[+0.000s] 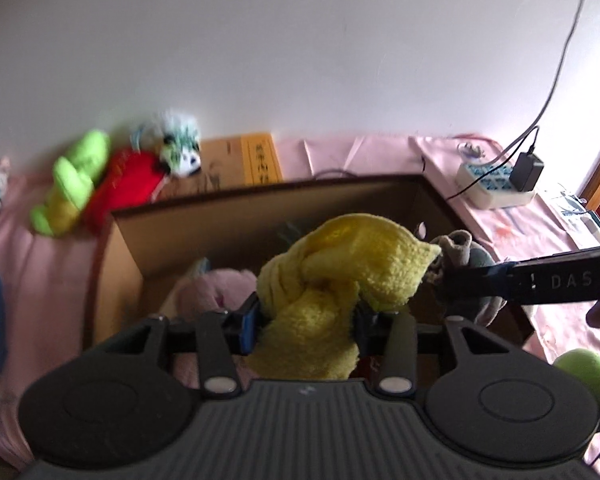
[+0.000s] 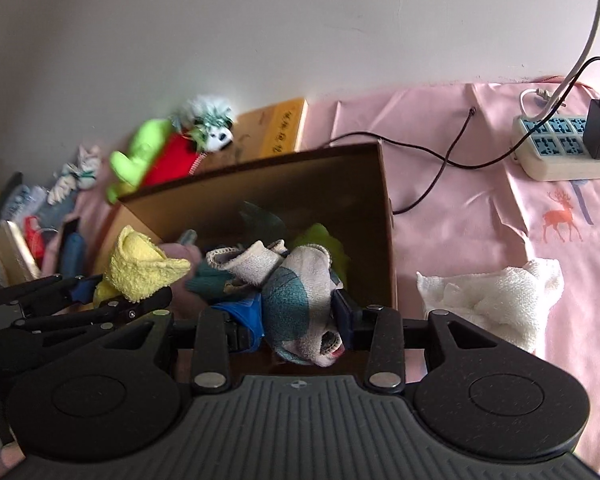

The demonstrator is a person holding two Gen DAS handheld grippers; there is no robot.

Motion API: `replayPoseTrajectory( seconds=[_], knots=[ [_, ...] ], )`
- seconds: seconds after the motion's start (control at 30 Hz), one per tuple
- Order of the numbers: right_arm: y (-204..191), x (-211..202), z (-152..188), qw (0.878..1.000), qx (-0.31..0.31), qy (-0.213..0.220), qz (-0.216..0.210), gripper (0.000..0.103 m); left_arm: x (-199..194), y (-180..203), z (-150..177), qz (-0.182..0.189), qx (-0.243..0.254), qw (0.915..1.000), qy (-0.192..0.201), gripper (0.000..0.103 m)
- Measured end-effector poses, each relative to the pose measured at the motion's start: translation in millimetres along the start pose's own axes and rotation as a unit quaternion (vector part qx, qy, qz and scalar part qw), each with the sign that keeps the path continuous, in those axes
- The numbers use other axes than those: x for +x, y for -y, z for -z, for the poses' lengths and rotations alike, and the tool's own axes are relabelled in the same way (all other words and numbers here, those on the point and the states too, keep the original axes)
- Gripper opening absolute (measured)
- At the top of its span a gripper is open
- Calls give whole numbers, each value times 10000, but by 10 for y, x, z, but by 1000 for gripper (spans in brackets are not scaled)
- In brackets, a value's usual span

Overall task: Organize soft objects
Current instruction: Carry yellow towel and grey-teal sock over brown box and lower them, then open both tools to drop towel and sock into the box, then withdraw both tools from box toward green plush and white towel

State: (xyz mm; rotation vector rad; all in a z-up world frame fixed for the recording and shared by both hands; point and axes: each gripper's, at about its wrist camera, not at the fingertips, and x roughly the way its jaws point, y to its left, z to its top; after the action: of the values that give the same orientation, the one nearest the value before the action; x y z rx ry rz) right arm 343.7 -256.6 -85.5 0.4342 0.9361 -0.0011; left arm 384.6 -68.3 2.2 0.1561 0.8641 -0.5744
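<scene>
My left gripper (image 1: 306,322) is shut on a yellow fuzzy cloth (image 1: 340,264) and holds it over the open cardboard box (image 1: 260,208). My right gripper (image 2: 298,320) is shut on a white and teal sock bundle (image 2: 296,292) over the same box (image 2: 340,172). The left gripper (image 2: 112,300) and its yellow cloth (image 2: 140,264) show at the left of the right wrist view. The right gripper's finger (image 1: 540,280) shows at the right of the left wrist view. Inside the box lie a pink soft item (image 1: 216,292) and other socks and cloths (image 2: 236,264).
A green plush (image 1: 74,184), a red plush (image 1: 128,184) and a white panda-like toy (image 1: 180,148) lie on the pink sheet behind the box. A white towel (image 2: 488,296) lies right of the box. A power strip (image 2: 560,148) with charger and cables sits at the far right. A green ball (image 1: 588,372) is near my right hand.
</scene>
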Motion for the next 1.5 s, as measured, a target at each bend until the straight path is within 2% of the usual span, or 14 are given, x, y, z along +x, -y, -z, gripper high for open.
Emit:
replayPoseTrajectory(
  seconds=[0.13,0.23,0.27,0.33,0.6,0.83,1.2,1.5],
  knots=[
    [-2,93,-11,9997,-214,-4,144,22,211,-66,35,81,-178,9996,-218,47],
    [-7,119,-10,9988,-389,-62,289,22,304,-77,77,137,-280,9989,-363,56],
    [2,130,-14,9988,-403,-93,260,22,322,-79,97,167,-318,9986,-388,61],
    [44,129,-26,9994,-258,-165,145,22,339,-68,123,188,-365,9983,-424,64],
    [79,-51,-4,9996,172,-12,-205,22,225,-2,136,16,-423,9985,-347,64],
    [64,-292,83,9978,457,189,-436,22,-43,114,112,-384,-305,9987,-146,64],
    [-3,-720,337,9946,605,614,-571,22,-474,240,214,-1097,-230,9937,-18,68],
    [-14,-985,615,9920,674,864,-621,22,-808,374,389,-1361,-263,9903,91,71]
  ],
)
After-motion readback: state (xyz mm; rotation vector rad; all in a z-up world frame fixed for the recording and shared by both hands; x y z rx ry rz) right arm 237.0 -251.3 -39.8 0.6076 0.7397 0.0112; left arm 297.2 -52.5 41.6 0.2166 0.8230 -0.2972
